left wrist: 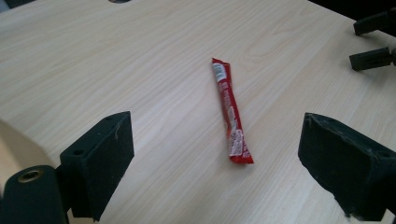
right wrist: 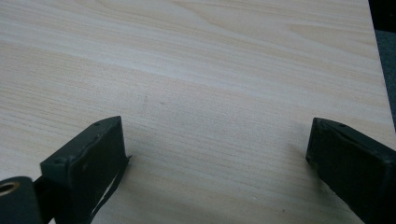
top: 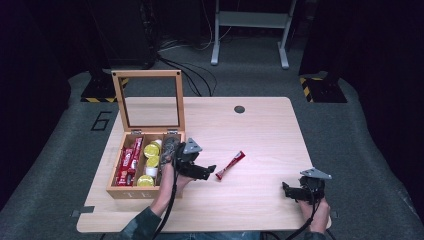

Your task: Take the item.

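Observation:
A red stick sachet (top: pixel 230 165) (left wrist: pixel 230 111) lies flat on the light wooden table (top: pixel 250 130), just right of my left gripper (top: pixel 211 170). In the left gripper view the sachet sits between and a little ahead of the wide-apart jaws, untouched; that gripper (left wrist: pixel 215 154) is open. My right gripper (top: pixel 286 190) rests near the table's front right, open, with bare wood between its jaws (right wrist: pixel 215 154). Its two jaws also appear at the upper right of the left gripper view.
An open wooden box (top: pixel 131 192) with a glass-paned lid (top: pixel 150 102) stands at the table's left, holding red sachets (top: pixel 129 162), yellow-topped pods (top: pixel 151 160) and dark items. A round cable hole (top: pixel 239 109) sits near the far edge. Grey floor surrounds the table.

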`<state>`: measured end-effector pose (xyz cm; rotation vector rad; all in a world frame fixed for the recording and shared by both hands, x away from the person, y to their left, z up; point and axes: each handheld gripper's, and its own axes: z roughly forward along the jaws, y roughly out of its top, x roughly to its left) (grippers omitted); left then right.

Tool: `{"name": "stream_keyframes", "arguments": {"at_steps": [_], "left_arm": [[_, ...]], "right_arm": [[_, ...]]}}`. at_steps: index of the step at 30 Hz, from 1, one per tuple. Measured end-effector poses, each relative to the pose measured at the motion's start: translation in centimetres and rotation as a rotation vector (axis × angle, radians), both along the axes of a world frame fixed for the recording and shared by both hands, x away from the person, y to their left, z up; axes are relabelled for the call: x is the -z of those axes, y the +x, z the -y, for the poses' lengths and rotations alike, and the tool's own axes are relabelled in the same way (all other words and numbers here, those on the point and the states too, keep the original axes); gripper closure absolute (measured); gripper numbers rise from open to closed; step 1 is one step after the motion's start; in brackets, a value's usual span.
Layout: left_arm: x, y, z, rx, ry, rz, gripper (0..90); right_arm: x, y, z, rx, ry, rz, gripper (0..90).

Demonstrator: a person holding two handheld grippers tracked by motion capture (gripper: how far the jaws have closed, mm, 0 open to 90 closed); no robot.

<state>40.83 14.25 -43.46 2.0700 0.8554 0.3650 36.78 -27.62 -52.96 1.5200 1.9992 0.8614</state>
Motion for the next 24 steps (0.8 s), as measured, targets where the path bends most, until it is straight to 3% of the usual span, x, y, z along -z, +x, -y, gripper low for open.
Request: {"name": "stream_keyframes", "arguments": {"at_steps": [17, 24], "left_arm": [[-1.9, -2.6, -7.5, -0.090, -0.036, 0.073, 8.1], [-2.0, -3.9, -11.6, -0.146, -0.030, 0.103, 5.3]], "right_arm": [[0.0, 0.0, 0.0, 0.004, 0.001, -0.001, 3.7], [0.0, 0.0, 0.0, 0.006, 0.001, -0.001, 3.7]]}}
